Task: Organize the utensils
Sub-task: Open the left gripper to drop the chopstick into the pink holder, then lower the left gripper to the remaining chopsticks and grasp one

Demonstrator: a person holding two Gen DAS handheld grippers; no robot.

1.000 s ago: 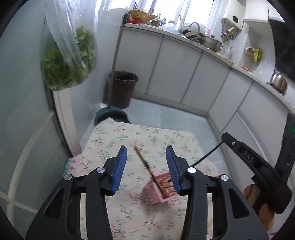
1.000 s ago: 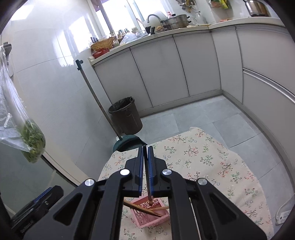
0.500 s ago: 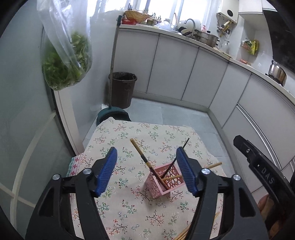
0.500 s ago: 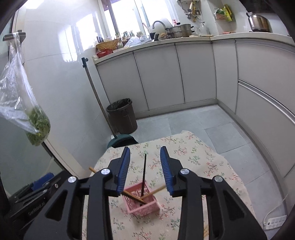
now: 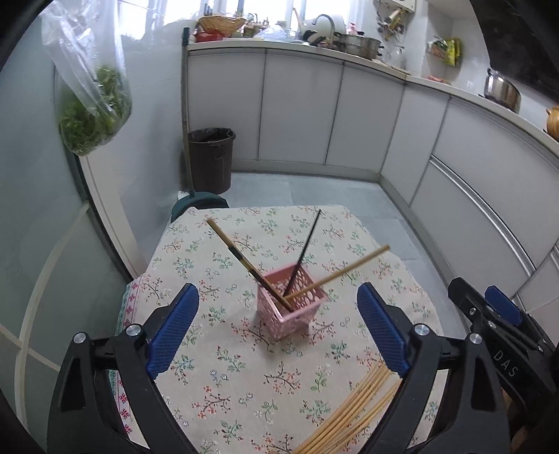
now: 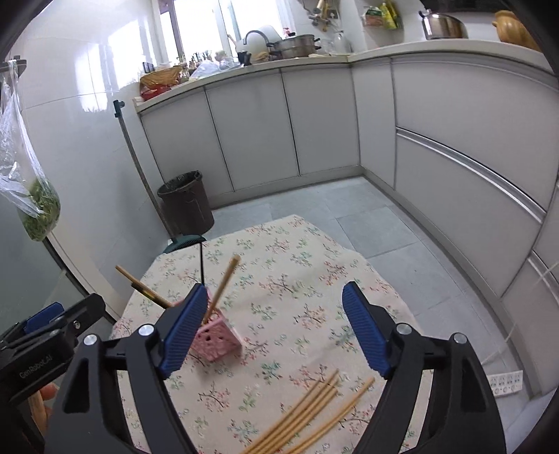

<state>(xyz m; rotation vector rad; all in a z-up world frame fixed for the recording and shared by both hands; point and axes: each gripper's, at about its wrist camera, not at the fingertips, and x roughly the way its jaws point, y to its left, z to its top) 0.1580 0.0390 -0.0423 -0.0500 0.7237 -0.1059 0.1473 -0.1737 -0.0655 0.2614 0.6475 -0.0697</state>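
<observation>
One pink basket (image 5: 292,307) stands on the table, with three chopsticks in it: one black (image 5: 307,249), one plain bamboo (image 5: 346,270), one bamboo with a dark band (image 5: 241,256). A near-right bundle of loose chopsticks (image 6: 307,415) holds about six (overlap blurs the count).

Daylight pours in through the window (image 5: 265,14) behind the counter, and in both my views its panes are blown out to plain white. From there the room dims evenly; the cabinets (image 5: 300,115) below the window are softly lit, with no hard shadows. On the glossy wall (image 6: 70,115) left of the window I see bright glare patches. The tablecloth (image 5: 244,384), farthest from the window, is evenly lit, and the pink basket (image 5: 290,307) casts only a faint shadow. My left view is sharp; in my right view the basket (image 6: 216,338) looks slightly smeared. Straight cabinet edges bow, and black vignette fills the corners.
</observation>
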